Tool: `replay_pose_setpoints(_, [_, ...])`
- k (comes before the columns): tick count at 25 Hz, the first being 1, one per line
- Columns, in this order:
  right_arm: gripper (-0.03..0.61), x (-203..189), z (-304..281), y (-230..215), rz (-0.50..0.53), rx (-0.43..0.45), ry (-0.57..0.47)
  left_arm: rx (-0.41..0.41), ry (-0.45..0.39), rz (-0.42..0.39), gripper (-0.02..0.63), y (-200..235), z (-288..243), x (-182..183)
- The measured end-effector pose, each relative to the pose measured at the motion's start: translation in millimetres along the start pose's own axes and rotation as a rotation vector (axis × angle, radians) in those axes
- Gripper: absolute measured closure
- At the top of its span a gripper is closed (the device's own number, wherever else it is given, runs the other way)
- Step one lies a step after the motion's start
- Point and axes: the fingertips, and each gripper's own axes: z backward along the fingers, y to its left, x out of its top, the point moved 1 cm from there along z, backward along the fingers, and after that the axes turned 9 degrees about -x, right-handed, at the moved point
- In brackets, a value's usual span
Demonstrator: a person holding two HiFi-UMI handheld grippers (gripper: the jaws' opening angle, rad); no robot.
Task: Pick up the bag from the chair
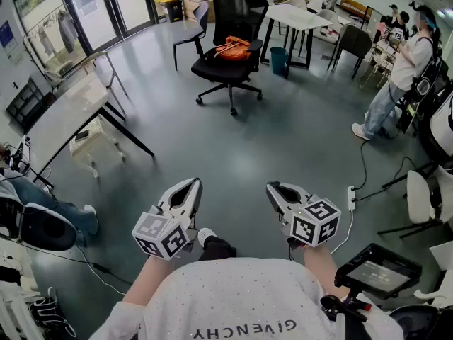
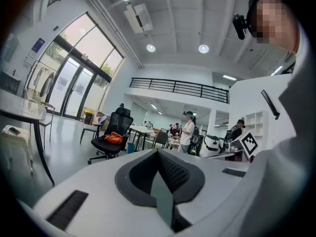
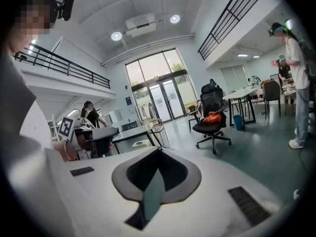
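Note:
An orange bag (image 1: 233, 47) lies on the seat of a black office chair (image 1: 228, 67) far across the floor. Both grippers hover close to my body, well short of the chair. My left gripper (image 1: 194, 184) is shut with nothing between its jaws. My right gripper (image 1: 273, 188) is likewise shut and holds nothing. In the left gripper view the bag (image 2: 114, 138) and chair (image 2: 110, 141) show small at the left, beyond the left gripper (image 2: 158, 151). In the right gripper view the bag (image 3: 213, 117) sits on the chair (image 3: 212, 126) right of centre, past the right gripper (image 3: 158, 150).
A long white table (image 1: 71, 108) and a white stool (image 1: 92, 144) stand at the left. A person (image 1: 396, 69) stands at the right. A power strip (image 1: 350, 197) with cable lies on the floor nearby. A teal bin (image 1: 278, 59) and white table (image 1: 297, 16) are behind the chair.

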Motion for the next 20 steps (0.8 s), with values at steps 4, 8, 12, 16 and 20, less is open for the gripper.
replay_pose_setpoints(4, [0.574,1.1,-3.3,4.2,0.054,-0.019,0.009,0.005,-0.006,0.011,0.6,4.2,5.2,3.4])
replay_pose_setpoints(8, [0.574,1.6,-4.5,6.3,0.058,-0.022,0.011,0.014,-0.007,0.015,0.6,5.7,8.3,4.6])
replay_pose_setpoints(12, [0.575,3.6,-4.9,6.0,0.021,-0.013,0.004,0.023,-0.005,0.02,0.6,7.5,11.2,4.6])
replay_pose_setpoints(16, [0.575,5.0,-6.5,7.9,0.018,-0.005,0.006,0.034,-0.008,0.033,0.6,12.0,13.4,6.0])
replay_pose_setpoints(20, [0.574,5.0,-10.2,12.7,-0.005,0.005,0.003,0.026,-0.023,0.041,0.6,14.8,18.9,10.3])
